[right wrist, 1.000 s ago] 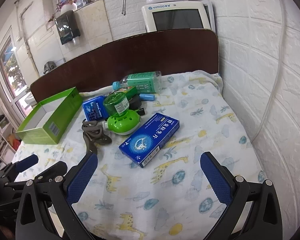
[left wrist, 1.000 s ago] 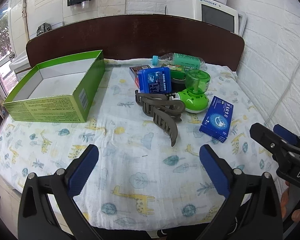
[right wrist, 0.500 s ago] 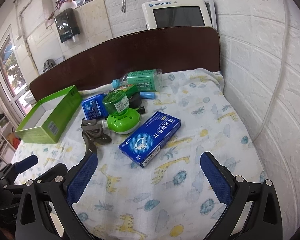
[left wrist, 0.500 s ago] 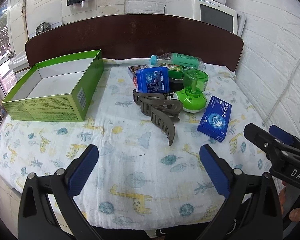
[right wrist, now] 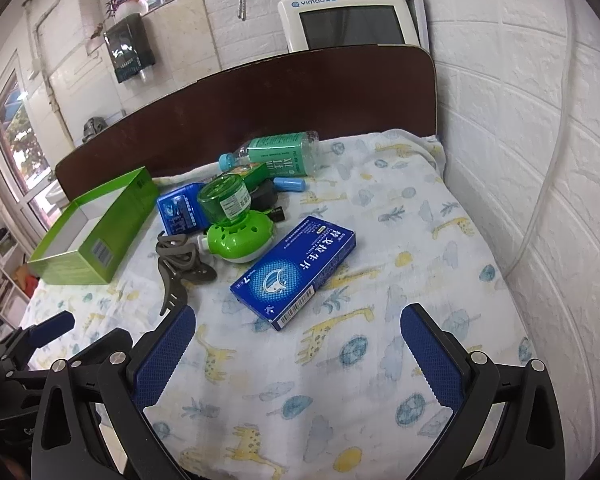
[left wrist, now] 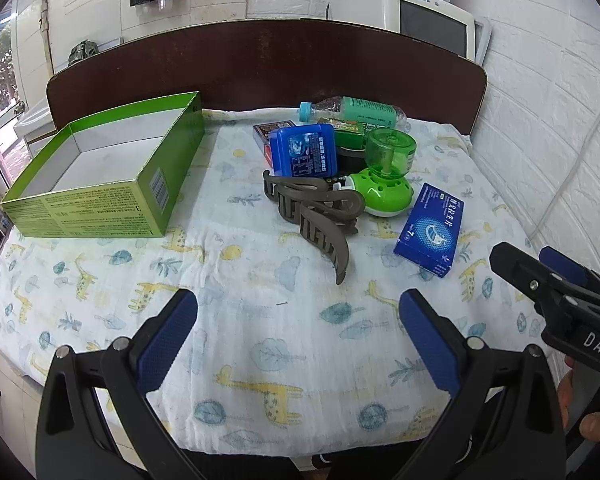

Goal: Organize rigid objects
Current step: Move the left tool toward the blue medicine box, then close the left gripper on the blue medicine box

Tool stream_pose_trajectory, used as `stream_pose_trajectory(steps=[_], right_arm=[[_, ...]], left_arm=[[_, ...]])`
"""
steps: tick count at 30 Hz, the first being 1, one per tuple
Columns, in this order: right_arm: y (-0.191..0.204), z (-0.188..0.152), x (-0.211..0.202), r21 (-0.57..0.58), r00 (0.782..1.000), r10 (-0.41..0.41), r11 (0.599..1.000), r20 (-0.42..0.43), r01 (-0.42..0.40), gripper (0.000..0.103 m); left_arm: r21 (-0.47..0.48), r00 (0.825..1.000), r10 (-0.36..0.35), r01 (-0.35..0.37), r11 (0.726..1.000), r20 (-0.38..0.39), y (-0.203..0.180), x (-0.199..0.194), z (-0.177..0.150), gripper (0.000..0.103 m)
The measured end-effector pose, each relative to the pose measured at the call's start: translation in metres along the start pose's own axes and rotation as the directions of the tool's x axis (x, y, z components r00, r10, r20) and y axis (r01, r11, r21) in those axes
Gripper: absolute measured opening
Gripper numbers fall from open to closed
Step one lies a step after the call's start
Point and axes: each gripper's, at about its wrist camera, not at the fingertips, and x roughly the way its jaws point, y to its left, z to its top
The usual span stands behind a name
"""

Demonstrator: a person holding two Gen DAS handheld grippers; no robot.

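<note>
An open green box (left wrist: 100,168) (right wrist: 96,232) sits at the left on the giraffe-print cloth, nothing inside it. To its right lie a grey hair claw (left wrist: 316,220) (right wrist: 176,264), a blue case (left wrist: 304,152) (right wrist: 178,210), a green mosquito repeller (left wrist: 384,176) (right wrist: 236,228), a green bottle (left wrist: 356,110) (right wrist: 284,154) and a flat blue medicine box (left wrist: 430,230) (right wrist: 296,268). My left gripper (left wrist: 298,332) is open and empty, short of the claw. My right gripper (right wrist: 298,350) is open and empty, just short of the medicine box.
A dark brown headboard (left wrist: 268,64) bounds the far edge and a white brick wall (right wrist: 540,160) the right side. A small blue tube (right wrist: 288,184), a red-edged pack (left wrist: 268,130) and a black item (left wrist: 350,158) lie in the pile. The cloth's front edge (left wrist: 284,446) is close.
Both grippers have drifted slightly, shifting the views a little; the right gripper sits a bit closer to the medicine box. No object has moved.
</note>
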Motion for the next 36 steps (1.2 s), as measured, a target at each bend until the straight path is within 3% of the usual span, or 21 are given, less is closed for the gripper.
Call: stream_pose_trajectory(steps=[6,10,15,20,23,24,27,29,30,34,36], right_arm=[[-0.002,0.001,0.003,-0.031,1.0,-0.012,0.999,-0.01,0.011,0.103],[-0.011,0.006,0.006,-0.088,0.999,-0.009,0.996,-0.043,0.006,0.103],[-0.03,0.019,0.02,-0.123,0.989,0.058,0.99,-0.139,-0.075,0.103],[-0.032,0.037,0.034,-0.203,0.983,0.093,0.971,-0.156,-0.125,0.103],[-0.038,0.053,0.046,-0.183,0.968,0.173,0.961,-0.184,-0.206,0.103],[-0.041,0.059,0.052,-0.171,0.959,0.202,0.956,-0.197,-0.237,0.103],[-0.045,0.079,0.071,-0.159,0.943,0.246,0.945,-0.226,-0.285,0.101],[-0.047,0.089,0.082,-0.146,0.932,0.271,0.939,-0.241,-0.311,0.096],[-0.047,0.094,0.089,-0.139,0.923,0.288,0.934,-0.254,-0.329,0.091],[-0.044,0.097,0.116,-0.129,0.898,0.295,0.927,-0.326,-0.352,0.066],[-0.042,0.093,0.127,-0.141,0.893,0.276,0.929,-0.355,-0.343,0.061]], left_arm=[[-0.001,1.0,0.0,0.0,1.0,-0.02,-0.001,0.004,0.0,0.101],[-0.032,0.997,-0.023,0.021,0.999,-0.075,-0.003,0.011,0.003,0.101],[-0.077,0.981,-0.074,0.061,0.995,-0.178,-0.02,0.025,0.007,0.101],[-0.12,0.96,-0.127,0.099,0.988,-0.251,-0.041,0.036,0.016,0.097],[-0.173,0.942,-0.178,0.132,0.976,-0.283,-0.051,0.043,0.024,0.081],[-0.194,0.932,-0.204,0.149,0.969,-0.301,-0.055,0.046,0.027,0.071],[-0.266,0.879,-0.289,0.196,0.944,-0.38,-0.065,0.062,0.031,0.043],[-0.316,0.842,-0.338,0.213,0.924,-0.421,-0.071,0.072,0.033,0.038],[-0.335,0.832,-0.348,0.21,0.918,-0.432,-0.072,0.076,0.034,0.038],[-0.373,0.835,-0.332,0.167,0.913,-0.438,-0.074,0.089,0.039,0.037],[-0.394,0.837,-0.325,0.146,0.907,-0.439,-0.071,0.095,0.042,0.037]])
